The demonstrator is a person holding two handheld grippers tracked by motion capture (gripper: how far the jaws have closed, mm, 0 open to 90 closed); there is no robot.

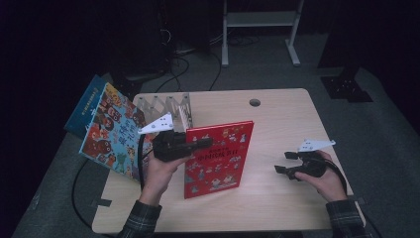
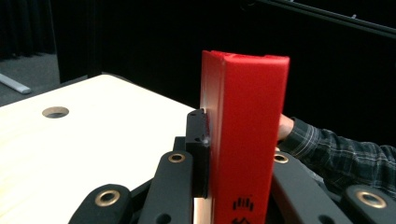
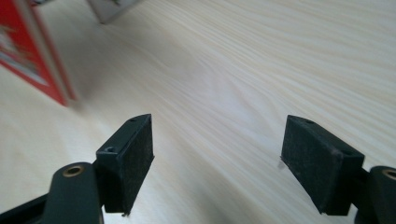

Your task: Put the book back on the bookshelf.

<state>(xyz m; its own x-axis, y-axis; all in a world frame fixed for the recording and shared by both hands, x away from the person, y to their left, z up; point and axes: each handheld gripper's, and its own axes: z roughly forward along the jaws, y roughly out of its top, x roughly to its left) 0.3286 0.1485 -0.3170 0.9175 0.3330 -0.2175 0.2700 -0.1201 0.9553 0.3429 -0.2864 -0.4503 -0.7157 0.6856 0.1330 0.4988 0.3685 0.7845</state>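
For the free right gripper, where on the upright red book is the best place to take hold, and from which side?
Probably the top of the red book's free right edge, coming in from the right with jaws straddling the covers. The book stands upright on the table, the left gripper already clamps its left edge, and the right gripper sits open on that side.

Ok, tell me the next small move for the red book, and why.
Probably carry the red book toward the rack behind it. The left gripper is clamped on its upper edge and holds it upright on the table, while the right gripper hangs open, holding nothing.
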